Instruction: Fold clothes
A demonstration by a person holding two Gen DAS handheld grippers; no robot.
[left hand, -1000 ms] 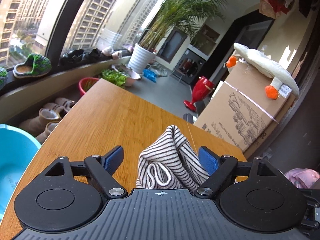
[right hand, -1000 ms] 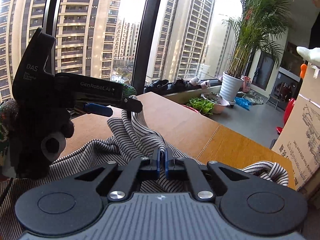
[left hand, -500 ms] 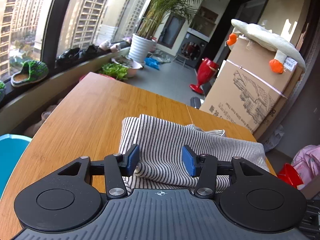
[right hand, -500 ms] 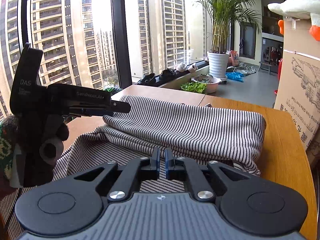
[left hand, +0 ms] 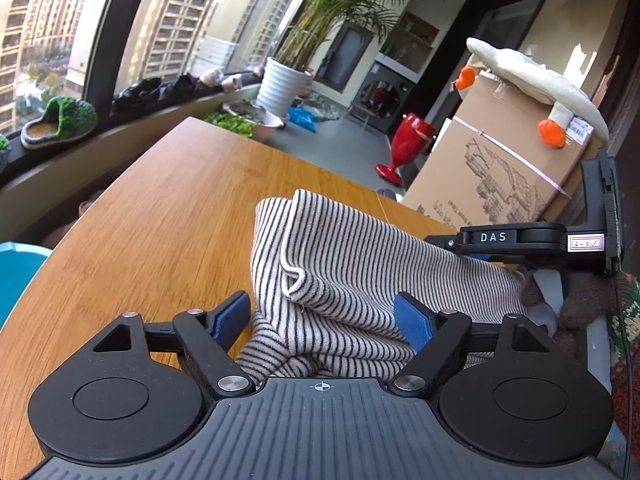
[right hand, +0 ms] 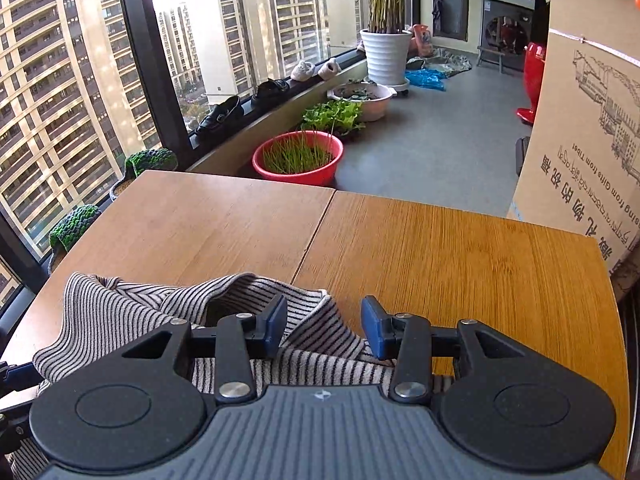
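Note:
A black-and-white striped garment [left hand: 352, 264] lies folded over on the wooden table [left hand: 160, 232]. My left gripper [left hand: 322, 318] is open, its blue pads apart on either side of the garment's near edge. The right gripper's body also shows in the left wrist view [left hand: 520, 240], over the garment's right side. In the right wrist view the garment [right hand: 132, 312] lies bunched at the table's near left. My right gripper [right hand: 324, 326] is open above its folded edge, holding nothing.
A large cardboard box [left hand: 504, 168] with a plush goose [left hand: 532, 84] stands past the table's right edge. A blue tub [left hand: 16, 272] sits at the left. A red basin of grass [right hand: 298, 156], a white plant pot [right hand: 386, 56] and shoes on the sill lie beyond the far edge.
My right gripper has opened and let go of the garment, then swung to face the far table edge. The garment was laid over into a fold. My left gripper stayed open, widening again.

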